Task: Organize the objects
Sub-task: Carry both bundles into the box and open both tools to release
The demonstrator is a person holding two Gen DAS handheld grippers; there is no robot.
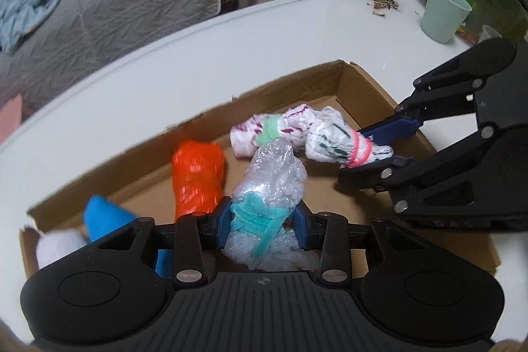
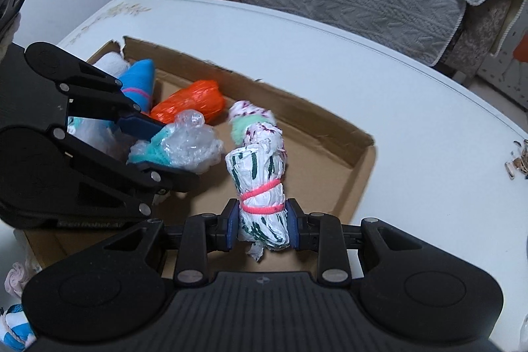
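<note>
Here, starting at the left of the shallow brown cardboard tray (image 1: 343,78), I see a fluffy white bundle (image 1: 57,244) in its near-left corner and a bright blue fabric roll (image 1: 105,218) just beside it. To the right of those lies an orange-red plastic-bag roll (image 1: 198,178) on the tray floor.

My left gripper (image 1: 262,225) is pinching a crumpled clear plastic-bag bundle tied with a teal fuzzy band (image 1: 270,183); both blue pads press its sides, and it is held over the near part of the tray.

Farther right, a white bag roll with purple marks and a mint-green band (image 1: 264,129) sits near the far wall of the tray. It looks to touch the next bundle, though I cannot tell for sure.

My right gripper (image 2: 263,225) is clamped on a white bag roll with dark green stripes and a pink elastic band (image 2: 260,187), held above the right half of the tray.

On the white tabletop (image 1: 198,55), far right, stand a pale green plastic cup (image 1: 444,12) and a small heap of sunflower seed shells (image 1: 379,0) to its left.
</note>
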